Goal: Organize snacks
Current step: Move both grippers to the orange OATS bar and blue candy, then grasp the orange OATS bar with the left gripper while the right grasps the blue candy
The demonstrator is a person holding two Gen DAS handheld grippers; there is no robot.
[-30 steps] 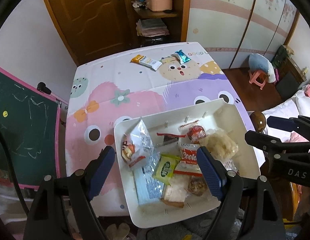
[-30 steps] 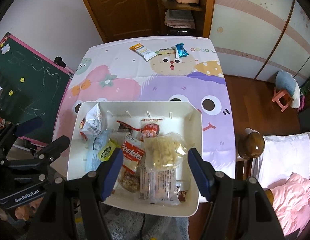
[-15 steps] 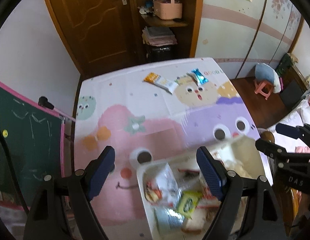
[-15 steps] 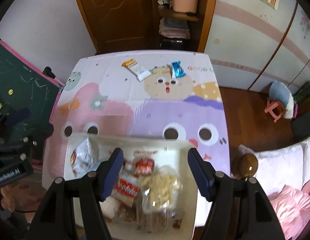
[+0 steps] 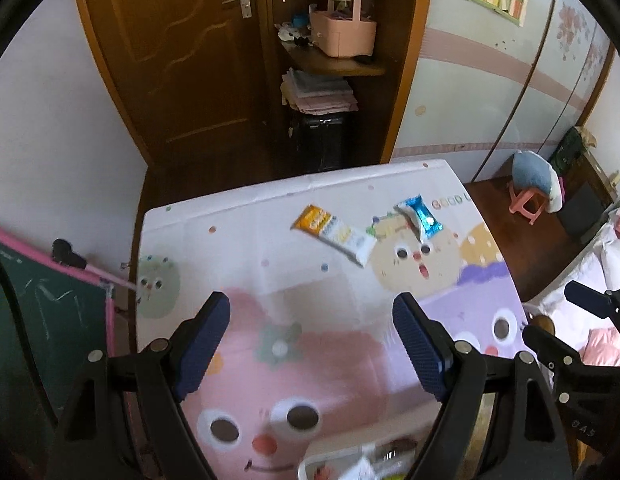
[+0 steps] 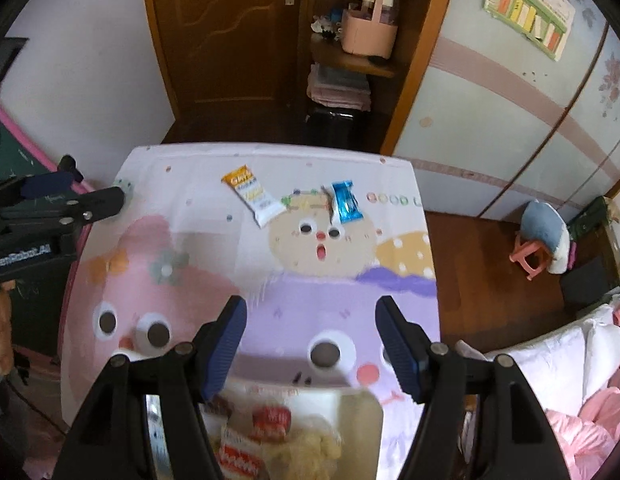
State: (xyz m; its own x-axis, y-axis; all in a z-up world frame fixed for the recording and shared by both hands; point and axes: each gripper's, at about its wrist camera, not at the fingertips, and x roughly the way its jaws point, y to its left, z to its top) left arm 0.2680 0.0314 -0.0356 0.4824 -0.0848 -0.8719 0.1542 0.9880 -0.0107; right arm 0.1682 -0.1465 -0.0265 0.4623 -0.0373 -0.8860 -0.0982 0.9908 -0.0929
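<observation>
While both the left gripper point(image 5: 311, 346) and right gripper point(image 6: 311, 347) hover empty with jaws apart, the orange-white bar point(image 6: 252, 195) and blue packet point(image 6: 345, 201) lie well ahead on the tabletop point(image 6: 270, 280), the tray point(image 6: 357, 412) beneath, so reaching comes next.

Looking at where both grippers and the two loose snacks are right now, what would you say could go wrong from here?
1. The orange-and-white snack bar and blue packet lie flat near the table's far edge; a clumsy grab might push them off.
2. The left gripper and right gripper, both open and empty, may collide going for neighbouring snacks.
3. The tray looks crowded, so additions may slide out.
</observation>
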